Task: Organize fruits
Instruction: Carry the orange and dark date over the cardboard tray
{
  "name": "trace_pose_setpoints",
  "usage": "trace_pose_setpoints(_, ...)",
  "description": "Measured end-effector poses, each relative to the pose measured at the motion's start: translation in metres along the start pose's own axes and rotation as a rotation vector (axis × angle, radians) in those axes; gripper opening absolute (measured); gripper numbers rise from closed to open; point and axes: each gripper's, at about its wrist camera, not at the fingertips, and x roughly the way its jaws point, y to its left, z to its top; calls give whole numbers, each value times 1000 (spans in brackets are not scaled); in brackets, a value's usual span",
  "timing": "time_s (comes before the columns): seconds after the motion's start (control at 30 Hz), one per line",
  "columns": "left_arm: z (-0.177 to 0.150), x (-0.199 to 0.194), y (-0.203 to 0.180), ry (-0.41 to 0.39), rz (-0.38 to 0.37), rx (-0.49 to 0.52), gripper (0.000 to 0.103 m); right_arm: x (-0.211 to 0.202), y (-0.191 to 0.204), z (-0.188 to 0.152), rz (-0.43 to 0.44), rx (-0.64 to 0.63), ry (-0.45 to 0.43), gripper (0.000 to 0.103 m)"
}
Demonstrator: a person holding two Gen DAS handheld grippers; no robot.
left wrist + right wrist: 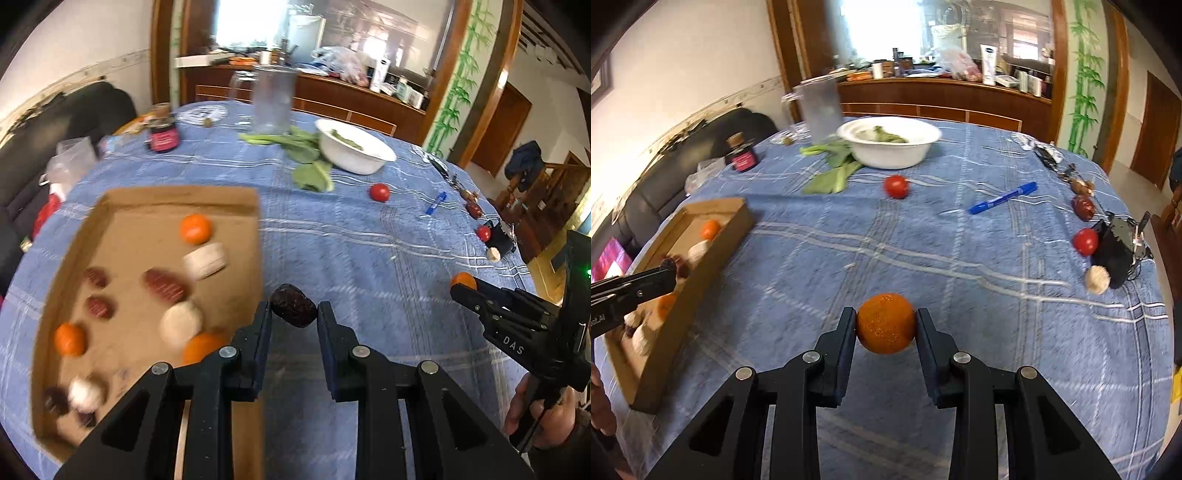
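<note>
At lower centre of each view, the left gripper (294,314) has its jaws clamped on a dark date (294,305) beside the cardboard tray (236,194); the right gripper (886,325) clamps a tangerine (885,323) above the blue-clothed surface (979,295).

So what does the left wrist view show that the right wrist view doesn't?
Only the left wrist view: the left gripper shut on a dark date, and the full floor of the cardboard tray. Only the right wrist view: the right gripper shut on an orange, seen from behind. Both: white bowl, blue marker, two tomatoes on the blue tablecloth.
</note>
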Motion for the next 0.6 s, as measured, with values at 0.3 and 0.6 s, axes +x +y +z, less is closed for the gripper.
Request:
trace_pose_setpoints(0.3,-28,-48,47,-37,53,-49,24,-8,74,-6,81,-64,1,35)
trace_pose_setpoints(0.6,-24,-67,109,-70,114,-121,24,3,146,15,152,-159,2,36)
